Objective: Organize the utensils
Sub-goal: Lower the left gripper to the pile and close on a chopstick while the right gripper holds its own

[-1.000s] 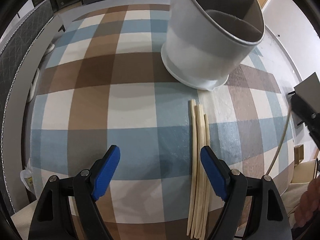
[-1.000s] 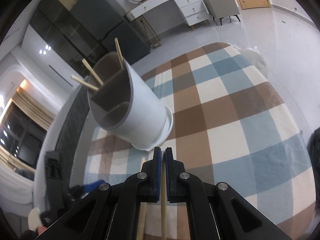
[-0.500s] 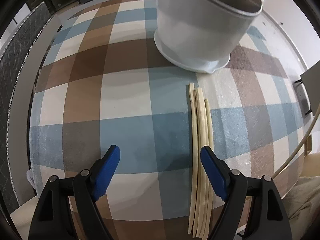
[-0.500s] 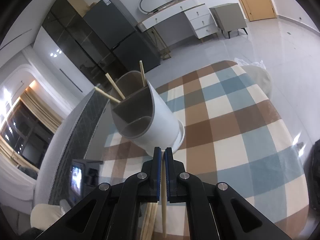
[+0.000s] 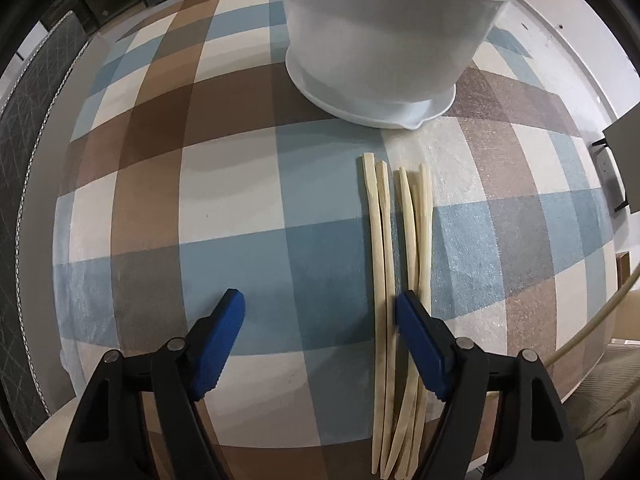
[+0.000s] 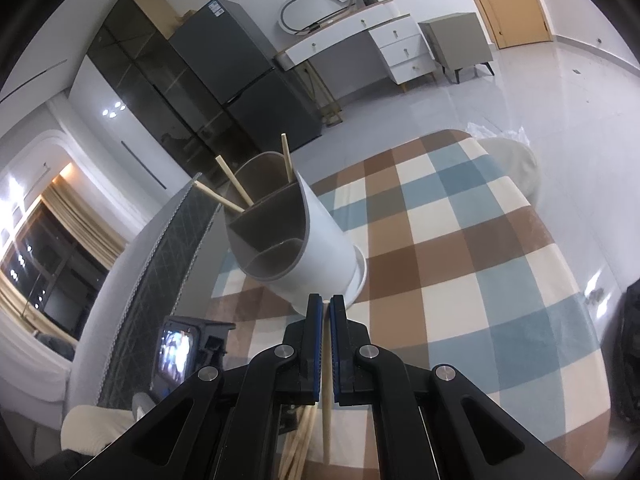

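Observation:
Several pale wooden chopsticks lie side by side on the checked tablecloth, just in front of the white divided holder. My left gripper points down over them and its jaws are closing. Two sticks lie just inside its right pad, not pressed, and the others pass under that finger. My right gripper is shut on one chopstick, held above the table short of the holder. Three chopsticks stand in the holder's far compartment.
A grey quilted chair back runs along the table's left side. The table's near edge lies just below the left gripper. A pale cable hangs at the right. Fridge and desk stand beyond the table.
The left gripper has shifted toward the loose chopsticks, so its right finger now overlaps them, and its jaws have narrowed slightly. The right gripper has risen with its chopstick.

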`<state>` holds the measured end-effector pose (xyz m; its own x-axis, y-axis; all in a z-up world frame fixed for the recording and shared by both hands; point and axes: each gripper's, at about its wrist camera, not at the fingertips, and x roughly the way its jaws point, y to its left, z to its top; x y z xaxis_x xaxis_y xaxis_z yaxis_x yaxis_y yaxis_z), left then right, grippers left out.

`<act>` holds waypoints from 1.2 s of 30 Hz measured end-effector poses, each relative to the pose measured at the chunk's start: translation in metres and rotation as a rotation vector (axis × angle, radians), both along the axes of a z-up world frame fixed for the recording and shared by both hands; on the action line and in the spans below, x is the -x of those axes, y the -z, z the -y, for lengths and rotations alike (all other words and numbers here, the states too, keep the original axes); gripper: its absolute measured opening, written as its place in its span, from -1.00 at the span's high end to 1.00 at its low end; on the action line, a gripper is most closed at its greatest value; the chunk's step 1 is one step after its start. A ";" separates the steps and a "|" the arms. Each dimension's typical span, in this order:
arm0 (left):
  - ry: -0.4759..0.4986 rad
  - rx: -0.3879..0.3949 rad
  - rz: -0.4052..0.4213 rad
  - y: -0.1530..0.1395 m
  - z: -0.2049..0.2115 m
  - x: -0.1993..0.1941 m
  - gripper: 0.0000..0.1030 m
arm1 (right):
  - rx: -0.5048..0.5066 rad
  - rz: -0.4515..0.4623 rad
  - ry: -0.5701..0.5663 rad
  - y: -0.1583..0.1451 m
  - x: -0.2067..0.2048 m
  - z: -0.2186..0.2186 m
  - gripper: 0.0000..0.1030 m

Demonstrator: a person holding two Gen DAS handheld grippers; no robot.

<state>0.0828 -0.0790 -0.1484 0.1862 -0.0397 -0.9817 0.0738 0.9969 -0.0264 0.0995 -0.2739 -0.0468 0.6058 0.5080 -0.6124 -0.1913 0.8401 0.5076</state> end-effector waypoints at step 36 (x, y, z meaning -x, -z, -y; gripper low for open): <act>-0.087 -0.023 -0.003 0.009 0.006 -0.018 -0.42 | -0.023 -0.016 0.003 0.001 -0.003 -0.002 0.94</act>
